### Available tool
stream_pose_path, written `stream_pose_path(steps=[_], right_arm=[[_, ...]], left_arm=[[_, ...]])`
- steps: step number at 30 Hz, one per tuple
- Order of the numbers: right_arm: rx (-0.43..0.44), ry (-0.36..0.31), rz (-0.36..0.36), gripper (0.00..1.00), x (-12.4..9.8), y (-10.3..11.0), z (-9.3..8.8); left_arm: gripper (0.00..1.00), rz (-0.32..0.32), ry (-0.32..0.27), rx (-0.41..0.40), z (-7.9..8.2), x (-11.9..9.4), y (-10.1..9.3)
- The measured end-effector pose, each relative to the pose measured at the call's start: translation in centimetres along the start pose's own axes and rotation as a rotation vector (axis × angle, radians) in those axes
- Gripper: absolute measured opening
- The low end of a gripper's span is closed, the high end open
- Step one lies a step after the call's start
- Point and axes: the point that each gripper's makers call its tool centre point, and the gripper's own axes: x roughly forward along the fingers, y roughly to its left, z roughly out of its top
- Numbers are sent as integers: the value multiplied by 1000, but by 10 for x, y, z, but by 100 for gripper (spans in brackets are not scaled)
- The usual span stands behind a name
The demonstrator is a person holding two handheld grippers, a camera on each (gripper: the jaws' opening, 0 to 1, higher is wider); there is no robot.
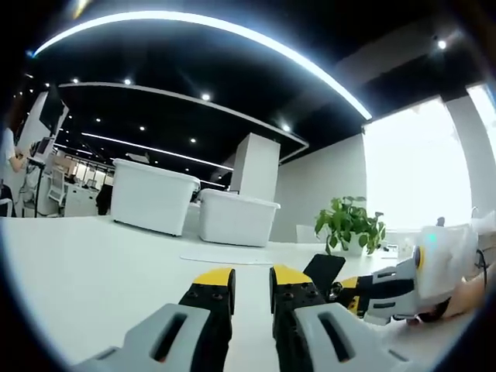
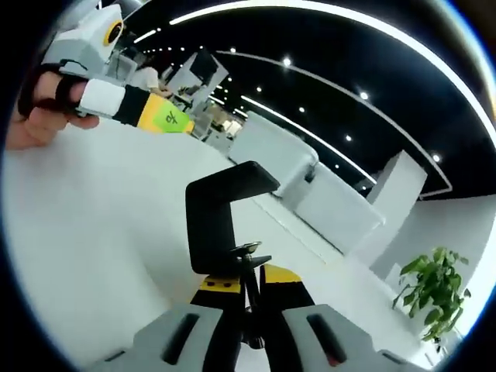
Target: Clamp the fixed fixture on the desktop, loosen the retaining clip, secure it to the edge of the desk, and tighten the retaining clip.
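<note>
The fixture is a black C-shaped clamp [image 2: 221,225] with a thin screw at its lower end. It stands upright over the white desktop [image 2: 101,248], and my right gripper [image 2: 248,283] is shut on its base. In the left gripper view the same clamp [image 1: 324,270] pokes up at the right, held by the right gripper [image 1: 353,296]. My left gripper [image 1: 252,283] hovers low over the desktop [image 1: 93,263], its yellow-tipped jaws slightly apart with nothing between them. In the right gripper view the left gripper [image 2: 167,118] is at the upper left, held by a hand [image 2: 39,124].
Two white storage bins [image 1: 151,194] [image 1: 236,217] stand at the far side of the desk, with a thin white mat [image 1: 225,254] in front of them. A potted plant [image 1: 350,223] stands at the right. Office furniture lies beyond at far left.
</note>
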Motion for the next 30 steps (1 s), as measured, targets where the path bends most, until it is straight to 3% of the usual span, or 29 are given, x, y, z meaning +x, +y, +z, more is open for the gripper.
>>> stream_pose_path(steps=[16, 23, 30], right_arm=[[278, -38, 21, 5, -5, -15, -5], [523, -38, 39, 3, -6, -20, -14], [536, -53, 50, 3, -3, -19, -15]], left_arm=[[18, 1, 8, 23, -2, 1, 0], [18, 4, 10, 29, -2, 0, 0], [18, 6, 19, 38, -3, 1, 0]])
